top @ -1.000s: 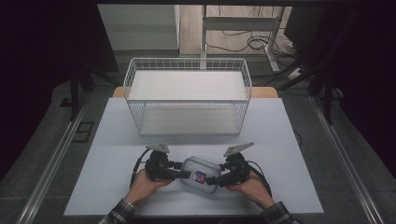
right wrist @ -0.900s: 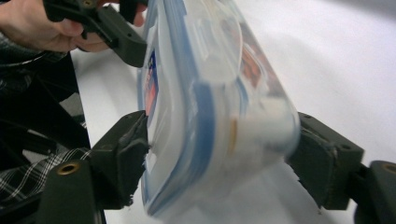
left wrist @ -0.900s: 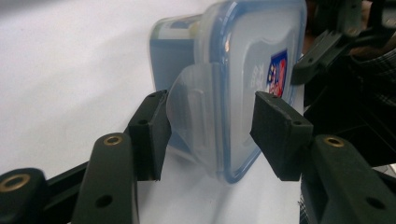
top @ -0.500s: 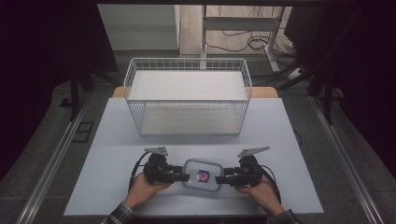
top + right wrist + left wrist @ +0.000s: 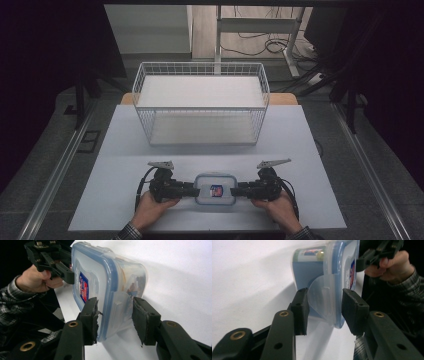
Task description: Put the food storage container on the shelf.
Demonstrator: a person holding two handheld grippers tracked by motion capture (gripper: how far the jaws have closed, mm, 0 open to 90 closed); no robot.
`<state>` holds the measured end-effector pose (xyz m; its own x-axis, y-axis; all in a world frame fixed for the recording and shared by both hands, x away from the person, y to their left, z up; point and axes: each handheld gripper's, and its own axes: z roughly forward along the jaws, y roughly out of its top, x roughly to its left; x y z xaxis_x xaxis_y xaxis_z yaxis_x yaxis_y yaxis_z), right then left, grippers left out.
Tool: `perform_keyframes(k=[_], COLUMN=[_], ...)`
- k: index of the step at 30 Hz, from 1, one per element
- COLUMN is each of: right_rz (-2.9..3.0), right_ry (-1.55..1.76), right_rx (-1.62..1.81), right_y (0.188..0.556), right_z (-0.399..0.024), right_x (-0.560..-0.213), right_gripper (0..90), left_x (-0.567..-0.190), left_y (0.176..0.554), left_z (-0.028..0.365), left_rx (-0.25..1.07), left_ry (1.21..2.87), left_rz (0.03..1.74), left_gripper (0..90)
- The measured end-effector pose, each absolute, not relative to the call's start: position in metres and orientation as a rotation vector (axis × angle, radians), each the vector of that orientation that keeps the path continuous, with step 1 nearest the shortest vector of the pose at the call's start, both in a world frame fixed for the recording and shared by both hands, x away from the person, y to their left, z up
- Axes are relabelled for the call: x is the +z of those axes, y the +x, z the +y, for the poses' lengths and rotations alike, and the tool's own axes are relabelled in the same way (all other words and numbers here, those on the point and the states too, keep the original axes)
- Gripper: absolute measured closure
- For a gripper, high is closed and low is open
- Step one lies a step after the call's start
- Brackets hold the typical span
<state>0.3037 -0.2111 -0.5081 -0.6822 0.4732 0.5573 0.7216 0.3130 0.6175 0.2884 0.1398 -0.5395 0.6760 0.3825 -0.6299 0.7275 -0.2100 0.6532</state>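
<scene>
High view showed my left hand-held gripper (image 5: 192, 189) and right hand-held gripper (image 5: 236, 190) just closing on the container's (image 5: 215, 189) end latches (image 5: 119, 308); next I'd press them shut.

My box (image 5: 215, 189) sits on the table (image 5: 120, 150) near my edge, midway between my hands. My left gripper (image 5: 189, 189) is at its left end, my right gripper (image 5: 240, 190) at its right end, each with that end's flap between the jaws. Behind the box, well apart toward the far edge, stands the basket (image 5: 201, 107), centred on the table. Beyond it lie cables (image 5: 260, 42) on the floor.
</scene>
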Motion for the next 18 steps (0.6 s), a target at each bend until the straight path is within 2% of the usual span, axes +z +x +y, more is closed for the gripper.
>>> perform_keyframes(k=[7, 18], right_rz=[-2.278, -2.190], right_ry=[-1.129, -1.102], right_rx=[-1.330, -1.464], right_y=[0.306, 0.313], right_z=[-0.208, -0.199], right_x=[-0.508, -0.487], right_gripper=[56.9, 59.4], left_x=[-0.540, -0.512], left_y=[0.292, 0.292], left_z=[0.144, 0.160], left_rx=[-0.415, -0.349], left_ry=[1.762, 1.712], left_rz=[0.935, 0.934], left_gripper=[58.2, 57.8])
